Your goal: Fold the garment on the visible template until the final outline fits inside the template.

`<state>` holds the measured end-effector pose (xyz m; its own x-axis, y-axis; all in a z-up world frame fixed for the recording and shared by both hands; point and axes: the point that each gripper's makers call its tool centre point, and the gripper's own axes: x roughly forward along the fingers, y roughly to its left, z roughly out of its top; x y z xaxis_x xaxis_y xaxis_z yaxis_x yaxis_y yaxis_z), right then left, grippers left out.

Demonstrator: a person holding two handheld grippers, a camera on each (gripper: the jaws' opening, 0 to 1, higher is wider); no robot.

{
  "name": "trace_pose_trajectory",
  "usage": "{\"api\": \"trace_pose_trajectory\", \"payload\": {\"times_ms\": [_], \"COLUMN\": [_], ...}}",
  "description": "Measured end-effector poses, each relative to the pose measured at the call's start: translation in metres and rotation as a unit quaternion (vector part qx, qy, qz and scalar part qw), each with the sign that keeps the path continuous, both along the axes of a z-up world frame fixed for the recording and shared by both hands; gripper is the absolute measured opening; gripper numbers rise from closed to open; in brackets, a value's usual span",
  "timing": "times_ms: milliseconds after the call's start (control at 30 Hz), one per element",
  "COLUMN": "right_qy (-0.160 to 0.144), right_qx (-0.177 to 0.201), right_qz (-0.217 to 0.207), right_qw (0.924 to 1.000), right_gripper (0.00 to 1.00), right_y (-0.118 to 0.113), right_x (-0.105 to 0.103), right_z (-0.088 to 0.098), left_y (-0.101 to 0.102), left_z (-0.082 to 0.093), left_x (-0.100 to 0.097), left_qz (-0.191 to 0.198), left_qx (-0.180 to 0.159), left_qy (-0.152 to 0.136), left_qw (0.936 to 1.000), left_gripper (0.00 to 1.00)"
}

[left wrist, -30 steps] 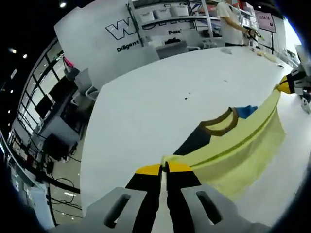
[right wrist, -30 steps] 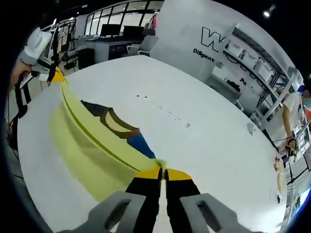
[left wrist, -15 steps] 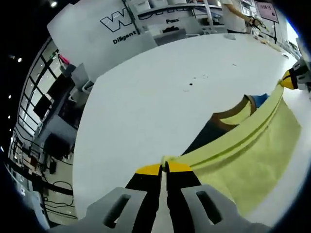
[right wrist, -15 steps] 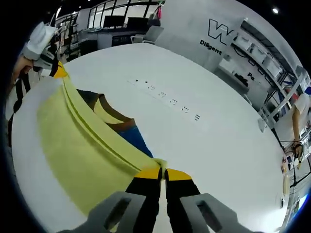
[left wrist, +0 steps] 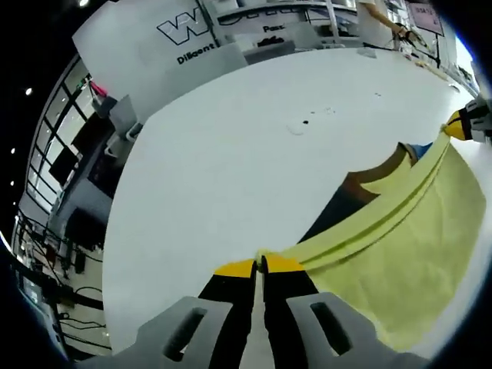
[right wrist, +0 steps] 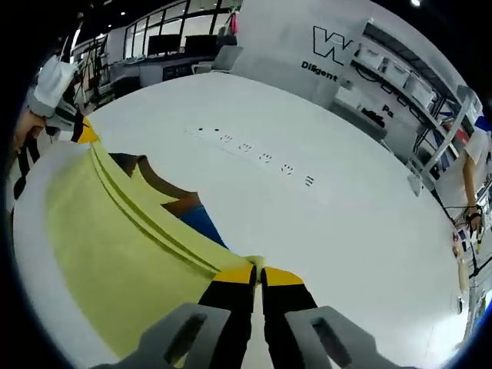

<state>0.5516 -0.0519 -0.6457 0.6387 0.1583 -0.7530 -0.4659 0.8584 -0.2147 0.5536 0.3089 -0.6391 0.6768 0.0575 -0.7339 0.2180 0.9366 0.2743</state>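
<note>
White table [left wrist: 231,169] takes up most of both views, running from the lower edge up to the far rim; the room sits behind it, a white wall with dark lettering [right wrist: 342,58] at upper centre of the right gripper view, shelves at upper right.

Yellow shirt [left wrist: 400,254] lies lower right in the left gripper view and lower left in the right gripper view [right wrist: 115,254], stretched taut between my two grippers, its folded edge a straight band. Brown collar [right wrist: 165,192] and a bit of blue cloth [right wrist: 201,223] show just beyond the band, on the table.

My left gripper [left wrist: 260,265], bottom centre of its view, jaws pressed together on a corner of the shirt. My right gripper [right wrist: 259,269], bottom centre of its view, likewise pinching the other corner; it also shows at the right edge of the left gripper view [left wrist: 461,127].

Row of small dark marks [right wrist: 254,154] on the table, upper middle.
</note>
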Motion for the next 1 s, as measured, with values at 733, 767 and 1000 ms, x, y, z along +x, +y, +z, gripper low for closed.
{"api": "trace_pose_trajectory", "payload": {"times_ms": [733,767,1000], "right_qy": [-0.031,-0.029,-0.021], "right_qx": [0.051,0.052,0.058], "right_qz": [-0.043,-0.042,-0.037], "right_qw": [0.9973,0.9973,0.9974], "right_gripper": [0.14,0.16,0.27], "right_y": [-0.011,-0.011,-0.008], "right_x": [-0.004,-0.005,-0.014], "right_z": [0.019,0.019,0.02], "left_y": [-0.002,-0.002,-0.001], "left_z": [0.011,0.012,0.013], "left_x": [0.001,0.0,-0.009], "left_qz": [-0.009,-0.007,-0.011], "left_qx": [-0.055,-0.057,-0.069], "left_qy": [-0.032,-0.032,-0.028], "left_qw": [0.9979,0.9978,0.9972], "left_gripper": [0.36,0.37,0.44]}}
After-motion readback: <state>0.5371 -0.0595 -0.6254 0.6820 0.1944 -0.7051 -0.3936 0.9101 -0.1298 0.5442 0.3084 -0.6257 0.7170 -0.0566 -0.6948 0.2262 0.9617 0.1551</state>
